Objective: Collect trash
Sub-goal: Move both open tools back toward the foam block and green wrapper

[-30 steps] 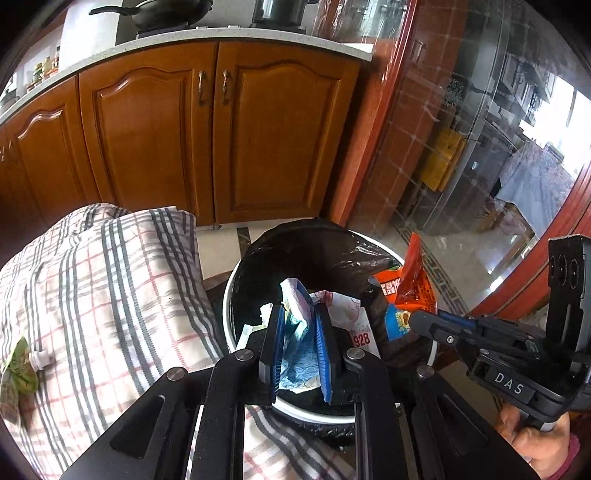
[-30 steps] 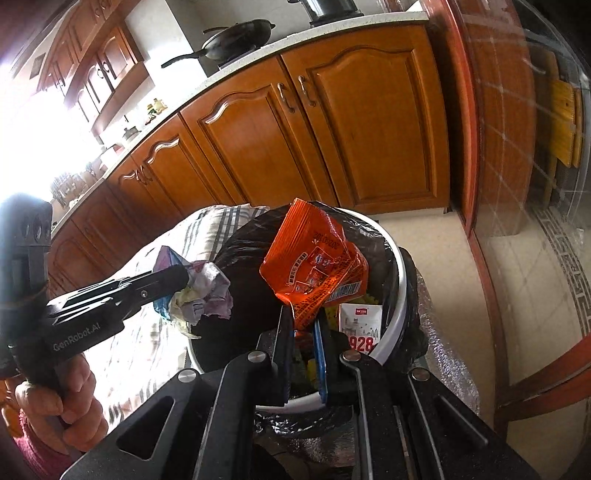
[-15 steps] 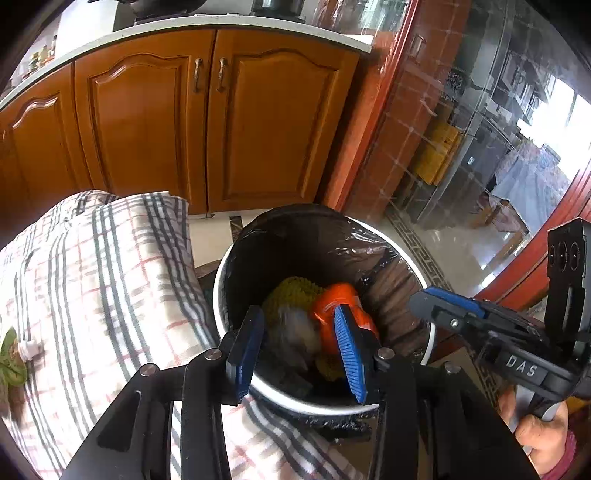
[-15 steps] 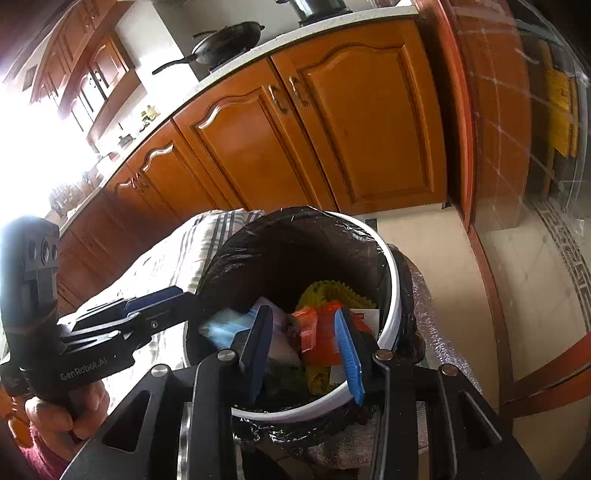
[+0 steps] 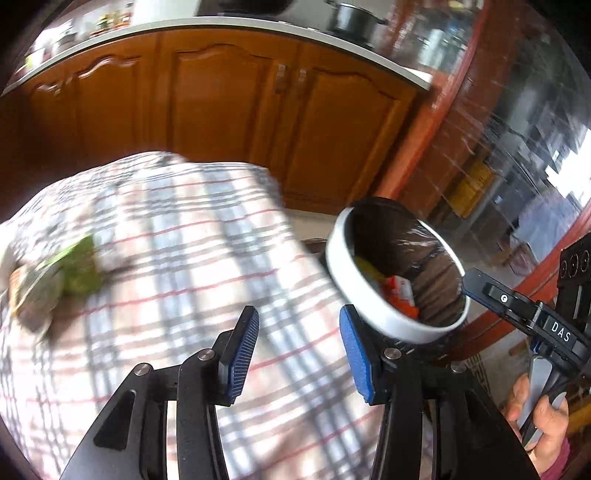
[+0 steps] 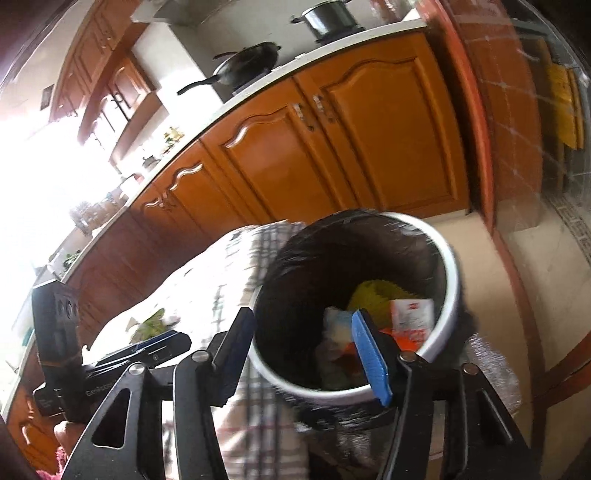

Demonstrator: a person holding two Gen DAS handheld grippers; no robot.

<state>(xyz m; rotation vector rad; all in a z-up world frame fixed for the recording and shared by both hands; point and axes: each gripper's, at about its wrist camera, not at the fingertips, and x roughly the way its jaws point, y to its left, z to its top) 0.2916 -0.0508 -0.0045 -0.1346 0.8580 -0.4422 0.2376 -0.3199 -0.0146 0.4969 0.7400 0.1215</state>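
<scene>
A white bin (image 5: 364,295) lined with a black bag holds orange, yellow and white wrappers; it also shows in the right wrist view (image 6: 452,295). My left gripper (image 5: 299,350) is open and empty over the plaid tablecloth (image 5: 177,258), left of the bin. A green wrapper (image 5: 79,273) with other crumpled trash lies on the cloth at far left, blurred. My right gripper (image 6: 308,350) is open and empty just above the bin's near rim; it shows in the left wrist view (image 5: 480,286) to the right of the bin.
Wooden kitchen cabinets (image 6: 332,147) stand behind the table and bin. A pan (image 6: 247,62) and a pot (image 6: 327,18) sit on the counter. A glass door with a red frame (image 5: 480,147) is to the right. Tiled floor (image 6: 491,266) lies beyond the bin.
Both grippers opened and dropped their wrappers into the bin. My left gripper has swung left from above the bin to over the tablecloth. My right gripper has opened wider and drawn back a little.
</scene>
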